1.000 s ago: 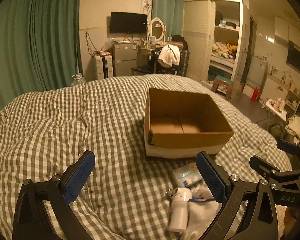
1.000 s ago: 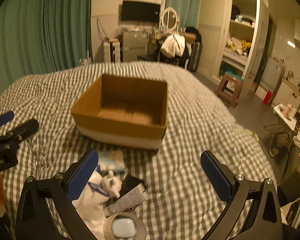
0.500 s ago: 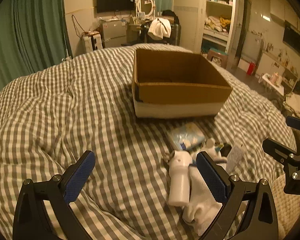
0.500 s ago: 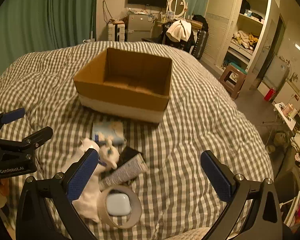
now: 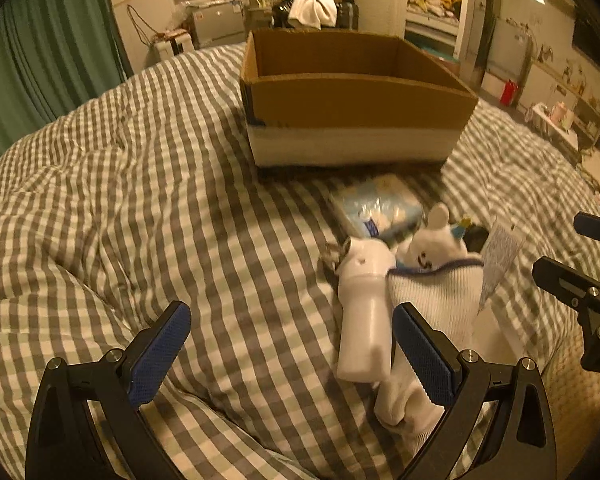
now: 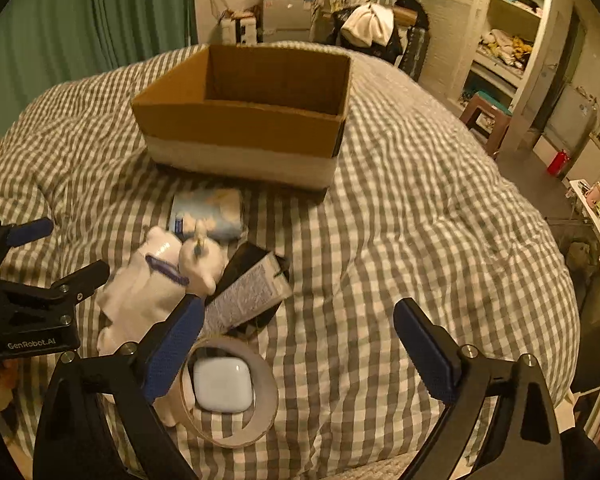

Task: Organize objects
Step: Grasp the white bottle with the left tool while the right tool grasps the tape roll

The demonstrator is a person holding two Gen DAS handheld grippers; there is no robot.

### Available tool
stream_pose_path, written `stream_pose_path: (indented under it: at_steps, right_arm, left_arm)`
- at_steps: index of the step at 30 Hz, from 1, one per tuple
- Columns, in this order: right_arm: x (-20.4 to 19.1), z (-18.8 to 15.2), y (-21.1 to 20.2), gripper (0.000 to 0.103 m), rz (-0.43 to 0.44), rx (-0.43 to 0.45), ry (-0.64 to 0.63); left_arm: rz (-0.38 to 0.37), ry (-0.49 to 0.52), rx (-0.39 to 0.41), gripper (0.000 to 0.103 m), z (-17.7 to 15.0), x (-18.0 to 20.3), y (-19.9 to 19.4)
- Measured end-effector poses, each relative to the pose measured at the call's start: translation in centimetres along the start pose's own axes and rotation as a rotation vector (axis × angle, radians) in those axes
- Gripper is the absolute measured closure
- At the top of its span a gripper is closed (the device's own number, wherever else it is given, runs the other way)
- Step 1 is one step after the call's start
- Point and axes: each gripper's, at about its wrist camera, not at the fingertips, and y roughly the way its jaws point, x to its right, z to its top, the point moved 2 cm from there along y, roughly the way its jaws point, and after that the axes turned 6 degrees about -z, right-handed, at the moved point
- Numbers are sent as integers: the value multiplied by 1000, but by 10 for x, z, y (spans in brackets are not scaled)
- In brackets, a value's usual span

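Note:
An open cardboard box (image 5: pixel 356 96) (image 6: pixel 244 120) stands on the checked bed. In front of it lies a pile: a blue tissue pack (image 5: pixel 380 204) (image 6: pixel 208 212), a white bottle (image 5: pixel 364 320), white socks with a small plush (image 5: pixel 436 276) (image 6: pixel 156 284), a grey tube (image 6: pixel 248 296) on a black item, and a tape roll (image 6: pixel 236 396) with a white case (image 6: pixel 222 384) inside it. My left gripper (image 5: pixel 292 356) is open, its right finger beside the bottle. My right gripper (image 6: pixel 304 356) is open above the bed, its left finger over the tape roll.
The grey-and-white checked duvet (image 5: pixel 140 200) covers the bed. Green curtains (image 6: pixel 100 20) hang at the back left. A wardrobe with shelves (image 6: pixel 508 40), a stool (image 6: pixel 484 116) and a red canister (image 6: pixel 558 162) stand to the right of the bed.
Both grippers have moved down and forward toward the pile of objects, so the box and objects look closer. Both stay open and nothing has been grasped.

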Motion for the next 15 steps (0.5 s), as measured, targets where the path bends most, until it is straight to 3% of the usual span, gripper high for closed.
stream_pose_path:
  at_steps: [8, 15]
  right_arm:
    - [-22, -15, 16, 7, 113, -106, -50]
    - [-28, -33, 46, 7, 186, -231, -24]
  left_arm:
    - [-47, 34, -110, 4, -14, 8, 25]
    - [-141, 11, -171, 25, -17, 9, 46]
